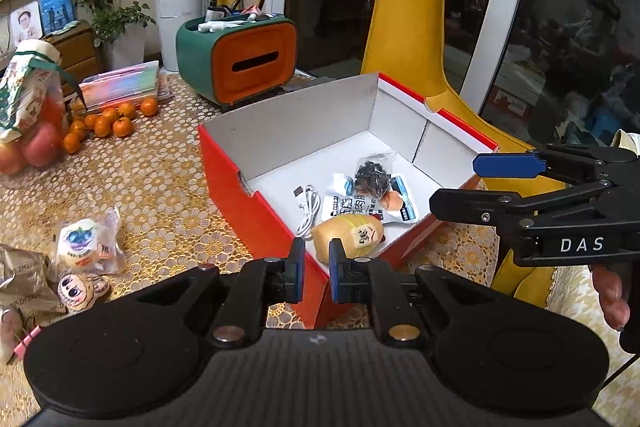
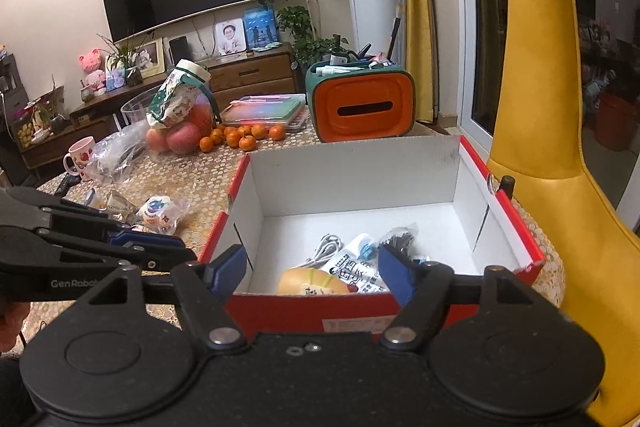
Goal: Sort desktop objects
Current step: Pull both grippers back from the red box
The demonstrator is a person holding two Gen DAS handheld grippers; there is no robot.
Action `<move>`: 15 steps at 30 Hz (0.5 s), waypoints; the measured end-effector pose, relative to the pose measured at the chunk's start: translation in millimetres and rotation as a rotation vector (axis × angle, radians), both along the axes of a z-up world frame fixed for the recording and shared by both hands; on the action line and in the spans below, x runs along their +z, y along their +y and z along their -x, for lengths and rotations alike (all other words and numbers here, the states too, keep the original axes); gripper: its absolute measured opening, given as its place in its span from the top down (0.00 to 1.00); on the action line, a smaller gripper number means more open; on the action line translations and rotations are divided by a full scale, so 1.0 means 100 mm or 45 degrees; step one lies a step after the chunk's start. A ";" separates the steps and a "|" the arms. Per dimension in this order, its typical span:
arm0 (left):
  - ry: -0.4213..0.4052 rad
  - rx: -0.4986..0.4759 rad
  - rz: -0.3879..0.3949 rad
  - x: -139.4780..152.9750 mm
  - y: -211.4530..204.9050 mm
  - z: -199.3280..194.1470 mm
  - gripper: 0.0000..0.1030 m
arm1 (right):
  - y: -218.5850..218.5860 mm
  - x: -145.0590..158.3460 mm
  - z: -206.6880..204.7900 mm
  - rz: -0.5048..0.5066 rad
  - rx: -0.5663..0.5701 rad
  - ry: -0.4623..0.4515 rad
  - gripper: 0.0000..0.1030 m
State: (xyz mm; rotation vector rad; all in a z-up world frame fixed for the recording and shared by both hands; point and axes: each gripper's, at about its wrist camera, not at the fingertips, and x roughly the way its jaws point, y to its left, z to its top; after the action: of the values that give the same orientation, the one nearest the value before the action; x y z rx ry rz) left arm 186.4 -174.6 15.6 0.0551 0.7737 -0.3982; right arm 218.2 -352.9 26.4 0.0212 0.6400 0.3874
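The clear-wrapped round snack with the blue berry print (image 1: 82,241) lay on the gold lace-patterned tablecloth (image 1: 160,179), outside and left of the red cardboard box with white inside (image 1: 256,223), where a yellow bun (image 1: 347,235), white cable (image 1: 308,207) and packets already sat. I had my left gripper (image 1: 316,269) at the box's near corner, jaws narrowly apart and empty, and it was the nearer; the snack lay off to its left. My right gripper (image 2: 312,271) hovered spread wide and empty over the box's near wall
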 end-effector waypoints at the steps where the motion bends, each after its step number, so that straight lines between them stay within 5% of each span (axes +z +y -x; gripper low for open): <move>1: -0.002 0.005 0.007 -0.01 0.02 0.02 0.90 | 0.02 -0.01 0.02 0.009 -0.001 -0.008 0.29; 9: 0.011 0.013 0.043 -0.08 0.15 0.17 0.85 | 0.14 -0.06 0.21 0.072 0.006 -0.045 0.22; 11: 0.012 0.016 0.053 -0.09 0.18 0.19 0.72 | 0.15 -0.05 0.23 0.070 0.000 -0.049 0.21; 13: 0.008 0.020 0.065 -0.09 0.21 0.21 0.42 | 0.15 -0.06 0.25 0.058 -0.007 -0.043 0.20; 15: -0.004 0.022 0.069 -0.08 0.24 0.23 0.37 | 0.16 -0.06 0.26 0.051 -0.014 -0.038 0.20</move>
State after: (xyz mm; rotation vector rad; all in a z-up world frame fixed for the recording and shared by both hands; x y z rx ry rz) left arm 162.9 -150.2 7.9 -0.0020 0.7596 -0.4025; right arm 191.8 -337.3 20.3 -0.0192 0.6175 0.3638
